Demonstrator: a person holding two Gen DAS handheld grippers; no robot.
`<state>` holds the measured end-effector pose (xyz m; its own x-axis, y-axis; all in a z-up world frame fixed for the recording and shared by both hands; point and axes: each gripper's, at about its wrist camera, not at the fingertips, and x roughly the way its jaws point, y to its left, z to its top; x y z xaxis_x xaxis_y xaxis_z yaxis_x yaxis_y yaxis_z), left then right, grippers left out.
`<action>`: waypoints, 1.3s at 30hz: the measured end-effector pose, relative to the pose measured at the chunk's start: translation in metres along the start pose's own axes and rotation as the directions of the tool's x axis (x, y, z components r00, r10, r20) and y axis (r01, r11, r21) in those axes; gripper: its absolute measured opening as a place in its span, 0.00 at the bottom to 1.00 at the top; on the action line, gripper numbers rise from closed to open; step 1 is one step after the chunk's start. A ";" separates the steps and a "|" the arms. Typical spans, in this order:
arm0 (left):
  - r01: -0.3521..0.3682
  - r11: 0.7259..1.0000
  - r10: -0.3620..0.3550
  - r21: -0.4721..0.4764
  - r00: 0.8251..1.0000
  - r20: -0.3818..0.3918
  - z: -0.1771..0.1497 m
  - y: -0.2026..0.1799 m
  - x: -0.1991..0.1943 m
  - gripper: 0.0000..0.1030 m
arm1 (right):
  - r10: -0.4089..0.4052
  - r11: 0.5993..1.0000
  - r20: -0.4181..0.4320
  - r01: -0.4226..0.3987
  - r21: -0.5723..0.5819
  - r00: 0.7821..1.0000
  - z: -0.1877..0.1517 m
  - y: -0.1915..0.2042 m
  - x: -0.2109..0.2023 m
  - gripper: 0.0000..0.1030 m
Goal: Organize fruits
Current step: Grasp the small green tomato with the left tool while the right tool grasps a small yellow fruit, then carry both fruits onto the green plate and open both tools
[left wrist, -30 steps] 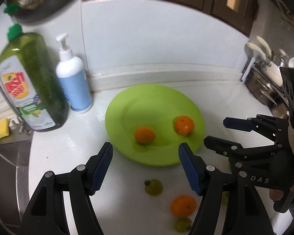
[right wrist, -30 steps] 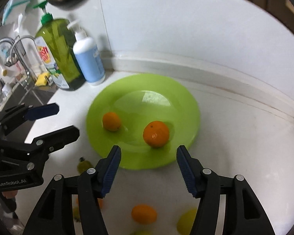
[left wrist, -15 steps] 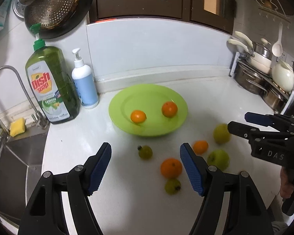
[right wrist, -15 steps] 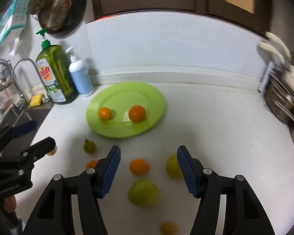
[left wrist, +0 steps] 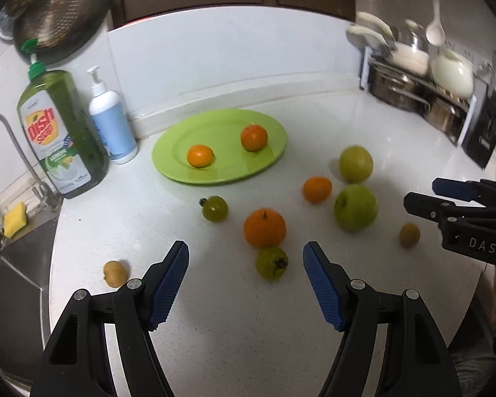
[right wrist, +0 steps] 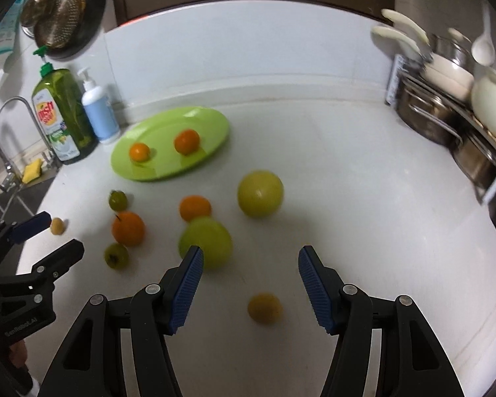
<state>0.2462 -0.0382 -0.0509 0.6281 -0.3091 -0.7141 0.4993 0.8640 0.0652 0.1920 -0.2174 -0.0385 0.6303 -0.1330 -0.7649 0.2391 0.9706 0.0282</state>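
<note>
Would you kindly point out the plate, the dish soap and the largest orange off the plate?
plate (left wrist: 264, 122): left wrist view, bare far rim.
dish soap (left wrist: 54, 139): left wrist view, label.
largest orange (left wrist: 264, 227): left wrist view, middle.

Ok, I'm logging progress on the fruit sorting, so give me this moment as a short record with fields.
plate: round lime-green plate beside the soap bottles
on plate: two small oranges
on counter: large orange, small orange, two big green apples, several small green and brownish fruits
left tongs: open, empty
right tongs: open, empty
</note>
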 end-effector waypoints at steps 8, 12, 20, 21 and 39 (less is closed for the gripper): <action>0.025 0.997 -0.022 0.078 0.999 -0.038 -0.012 -0.018 0.022 0.57 | -0.017 0.998 -0.049 0.019 0.057 0.999 -0.026 -0.011 0.011 0.57; 0.035 0.997 -0.031 0.068 0.998 -0.060 -0.015 -0.020 0.032 0.52 | -0.008 0.998 -0.072 0.013 0.064 0.997 -0.033 -0.012 0.017 0.51; 0.042 0.998 -0.038 0.042 0.996 -0.078 -0.015 -0.019 0.046 0.43 | 0.012 0.999 -0.094 -0.007 0.046 0.995 -0.037 -0.008 0.026 0.41; 0.043 0.998 -0.040 0.039 0.996 -0.080 -0.015 -0.018 0.048 0.41 | 0.014 0.999 -0.096 -0.010 0.044 0.995 -0.037 -0.007 0.027 0.40; 0.065 0.998 -0.063 0.011 0.992 -0.105 -0.014 -0.019 0.048 0.28 | 0.037 0.999 -0.102 -0.033 0.036 0.994 -0.031 -0.008 0.029 0.30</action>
<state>0.2588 -0.0636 -0.0965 0.5293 -0.3195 -0.7860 0.5454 0.8378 0.0267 0.1852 -0.2227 -0.0811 0.5603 -0.0764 -0.8248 0.2448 0.9665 0.0768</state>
